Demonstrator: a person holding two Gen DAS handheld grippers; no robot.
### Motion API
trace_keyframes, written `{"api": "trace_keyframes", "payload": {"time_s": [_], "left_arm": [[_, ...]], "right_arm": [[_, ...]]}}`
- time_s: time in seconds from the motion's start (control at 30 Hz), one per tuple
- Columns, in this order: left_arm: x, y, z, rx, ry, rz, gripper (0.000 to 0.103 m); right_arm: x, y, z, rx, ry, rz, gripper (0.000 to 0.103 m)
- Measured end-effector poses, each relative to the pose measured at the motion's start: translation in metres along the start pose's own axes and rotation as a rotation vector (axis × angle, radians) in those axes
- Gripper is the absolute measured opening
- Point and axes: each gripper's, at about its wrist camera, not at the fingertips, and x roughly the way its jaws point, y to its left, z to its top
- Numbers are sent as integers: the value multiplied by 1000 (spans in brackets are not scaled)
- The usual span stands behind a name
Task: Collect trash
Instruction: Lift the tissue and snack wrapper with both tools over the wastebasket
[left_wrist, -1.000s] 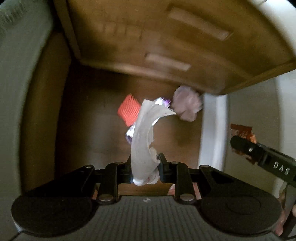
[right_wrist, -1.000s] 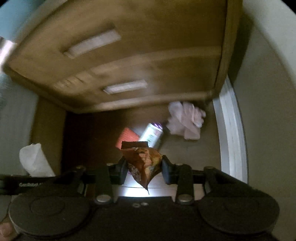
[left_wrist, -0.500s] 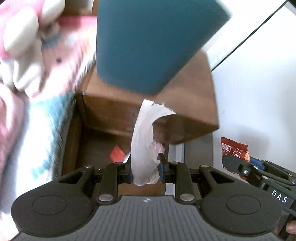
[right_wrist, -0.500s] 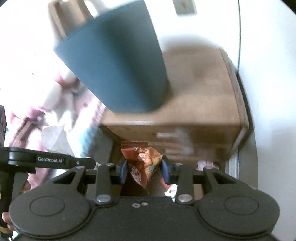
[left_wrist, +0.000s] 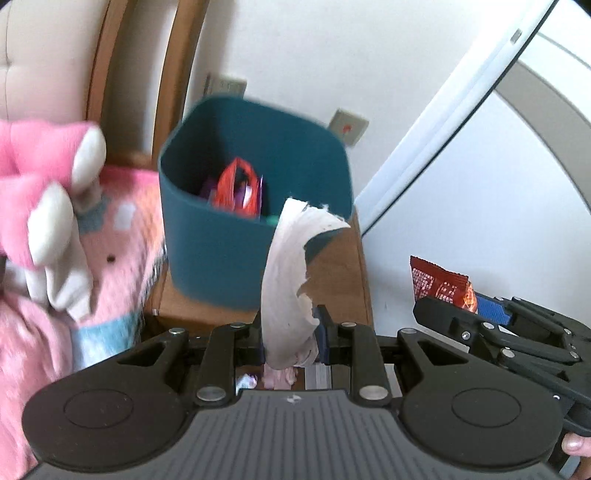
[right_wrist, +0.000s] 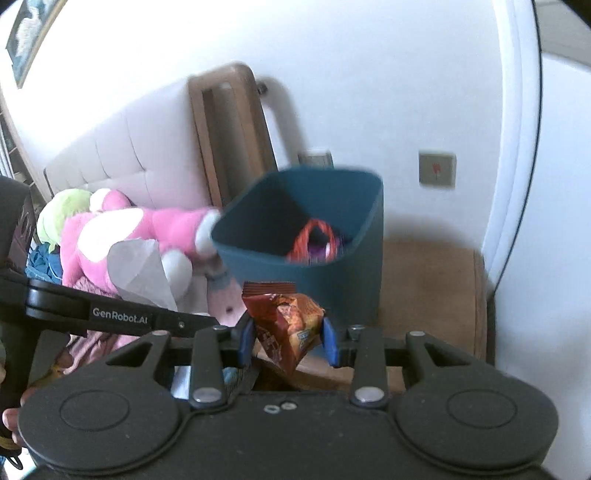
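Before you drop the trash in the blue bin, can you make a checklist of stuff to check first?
1. Left gripper holding the white tissue: ok, jaws are pinched shut on it.
2. Right gripper holding the snack wrapper: ok, clamped between the jaws.
3. Teal bin open on top: ok, no lid, and its opening faces up.
4. Room left in the bin: ok, just a red bag and a few bits lie low inside.
5. Bin standing steady on the wooden nightstand: ok, upright on the top.
6. Grippers right over the bin: not ok, both are short of its rim.
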Motion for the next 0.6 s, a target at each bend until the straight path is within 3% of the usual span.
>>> {"api": "trace_keyframes", "payload": {"time_s": [0.13,0.4,0.6], "left_arm": [[-6,-5,25,27,-29,3,24],[11,-10,73,90,-63,79,24],[33,-21,97,188,-97,160,24]], "right_arm": [[3,5,23,-29,-21,-5,36],[39,20,53,-139,9,-36,35],[81,28,70,-221,56,-120,35]]}}
